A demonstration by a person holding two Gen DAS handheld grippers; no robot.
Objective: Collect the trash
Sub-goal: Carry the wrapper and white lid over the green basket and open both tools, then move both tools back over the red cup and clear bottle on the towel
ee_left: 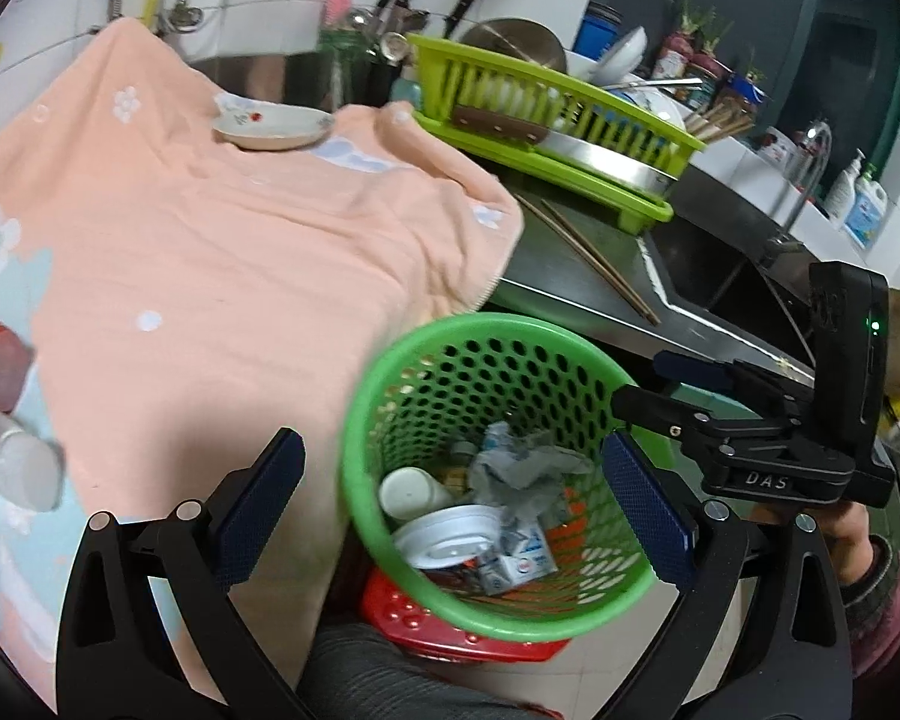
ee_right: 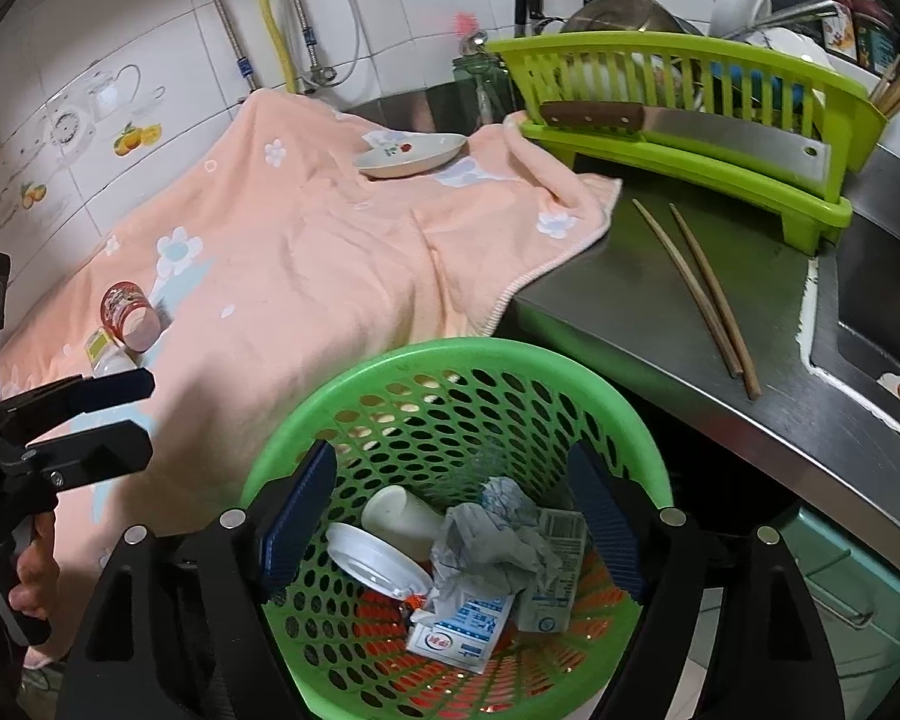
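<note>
A green perforated basket (ee_left: 390,360) (ee_right: 450,354) stands below the counter's edge. It holds crumpled paper (ee_right: 492,534), a white cup (ee_right: 399,516), a white lid (ee_right: 372,558) and milk cartons (ee_right: 462,624). My left gripper (ee_left: 453,504) (ee_right: 132,417) hangs open and empty above the basket; one finger is over the towel and the other at the basket's right rim. My right gripper (ee_right: 456,522) (ee_left: 660,387) stands open over the basket's mouth, above the trash, its pads touching nothing. A red-labelled bottle (ee_right: 127,315) and a white bottle (ee_right: 105,354) lie on the peach towel (ee_right: 306,252).
A small plate (ee_right: 411,156) sits at the towel's far end. On the steel counter (ee_right: 630,312) lie two chopsticks (ee_right: 702,294) beside a green dish rack (ee_right: 690,54) with a cleaver (ee_right: 720,132). The sink (ee_right: 870,312) is at the right. A red stool (ee_left: 402,606) is under the basket.
</note>
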